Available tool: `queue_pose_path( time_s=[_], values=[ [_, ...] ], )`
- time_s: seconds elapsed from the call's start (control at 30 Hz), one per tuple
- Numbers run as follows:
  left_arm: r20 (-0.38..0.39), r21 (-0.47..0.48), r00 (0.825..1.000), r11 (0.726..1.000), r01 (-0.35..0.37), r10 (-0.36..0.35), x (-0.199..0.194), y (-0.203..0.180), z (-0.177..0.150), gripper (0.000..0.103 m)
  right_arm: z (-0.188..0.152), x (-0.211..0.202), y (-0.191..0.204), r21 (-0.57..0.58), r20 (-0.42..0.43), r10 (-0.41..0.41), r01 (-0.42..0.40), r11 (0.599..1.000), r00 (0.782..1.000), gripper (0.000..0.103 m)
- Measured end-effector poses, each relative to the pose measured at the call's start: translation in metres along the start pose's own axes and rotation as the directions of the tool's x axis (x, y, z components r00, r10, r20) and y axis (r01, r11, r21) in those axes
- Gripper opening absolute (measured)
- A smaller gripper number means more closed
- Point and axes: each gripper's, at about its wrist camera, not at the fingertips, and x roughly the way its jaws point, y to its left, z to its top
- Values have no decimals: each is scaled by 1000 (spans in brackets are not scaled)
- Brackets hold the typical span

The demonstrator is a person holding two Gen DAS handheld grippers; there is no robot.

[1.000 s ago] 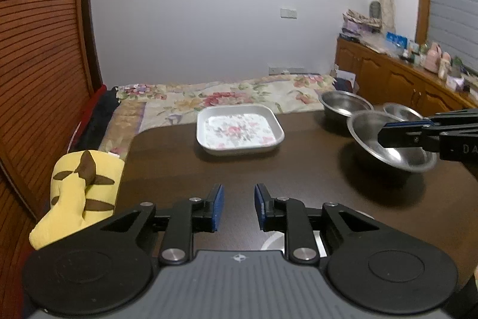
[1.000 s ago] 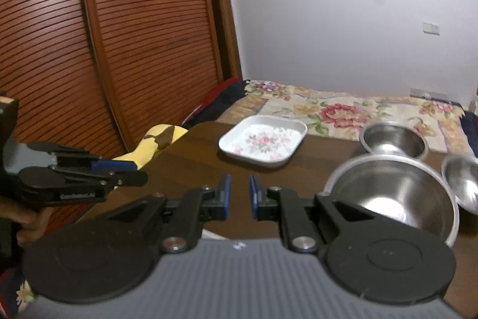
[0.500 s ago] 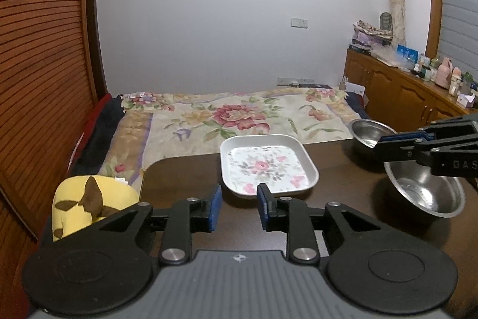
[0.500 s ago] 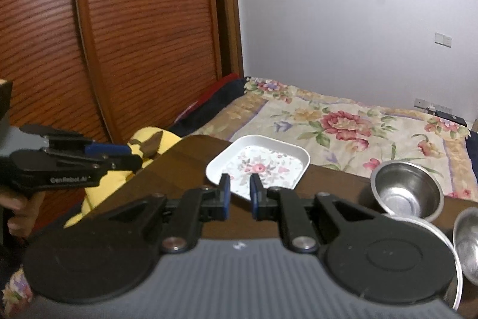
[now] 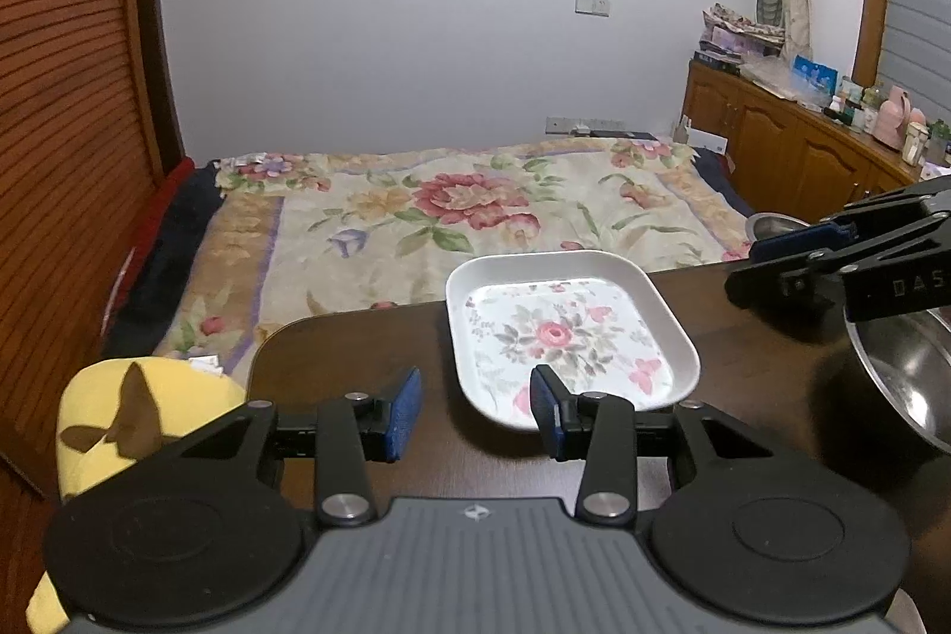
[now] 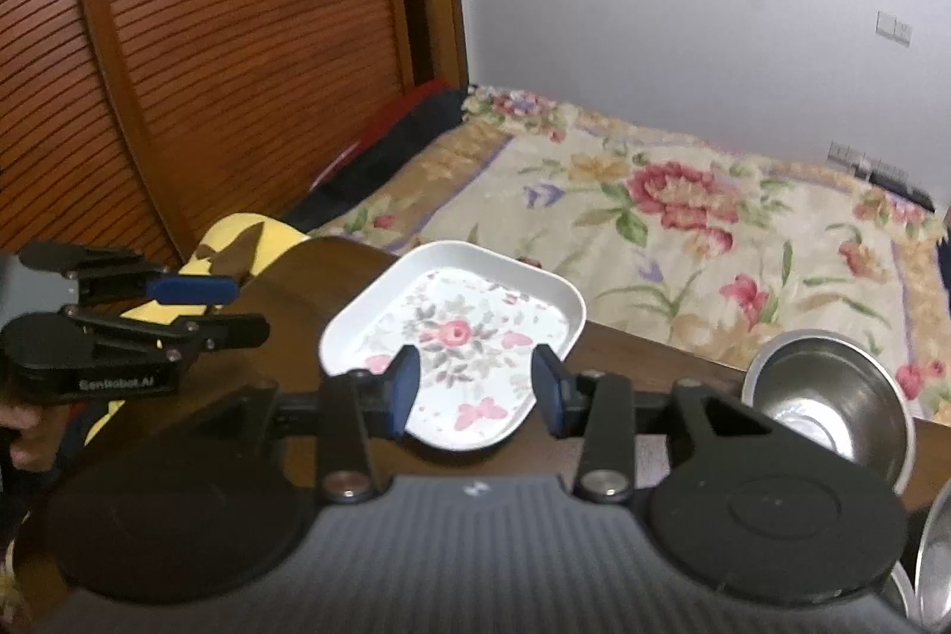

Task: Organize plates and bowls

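L gripper [image 5: 475,411]: jaws apart and opening, nothing between the pads. Blue pads straddle bare table [image 5: 356,343] just short of the plate's near-left corner; R pad overlaps the plate's near rim in view, contact can't be told.

R gripper [image 6: 472,390]: jaws apart and opening. Pads sit either side of the plate's near edge in view; not pressing on it. Whether pads hang over the plate or just short of it, can't tell.

Plate [image 5: 564,331]: white rounded-rectangle dish, floral print, lying flat on dark wood table at the far edge, next to the bed [image 5: 452,212]. Long axis in L view runs from near the L gripper away and slightly left. In R view the long axis runs diagonally, near-right to far-left of the R gripper. Face up, empty.

Bowls: steel bowl [image 6: 826,396] right of R gripper, on table, upright, mouth up, apart from plate. Second steel bowl [image 5: 909,384] far right in L view, partly behind the R gripper body. Another steel rim at bottom-right of R view, cut off by frame.

Yellow plush [image 5: 137,408] left of L gripper, off the table edge. A hand shows at far left in R view, behind the L gripper.
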Motion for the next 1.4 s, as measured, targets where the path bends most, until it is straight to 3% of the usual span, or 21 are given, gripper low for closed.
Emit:
queue_pose_path(
  time_s=[0.53,0.87,1.03,1.4],
  values=[
    [-65,-49,997,998,34,-37,62,13,3,39,0,63,-31,66,-184,-4,16,998,983,41],
    [-83,-97,995,995,39,-47,76,23,5,25,3,75,-34,64,-223,-3,17,998,975,37],
    [-88,-103,995,994,41,-50,79,22,5,17,3,80,-37,72,-237,3,14,997,972,29],
    [-92,-132,992,988,74,-87,89,26,2,11,1,87,-35,70,-252,10,7,998,968,17]
  ],
)
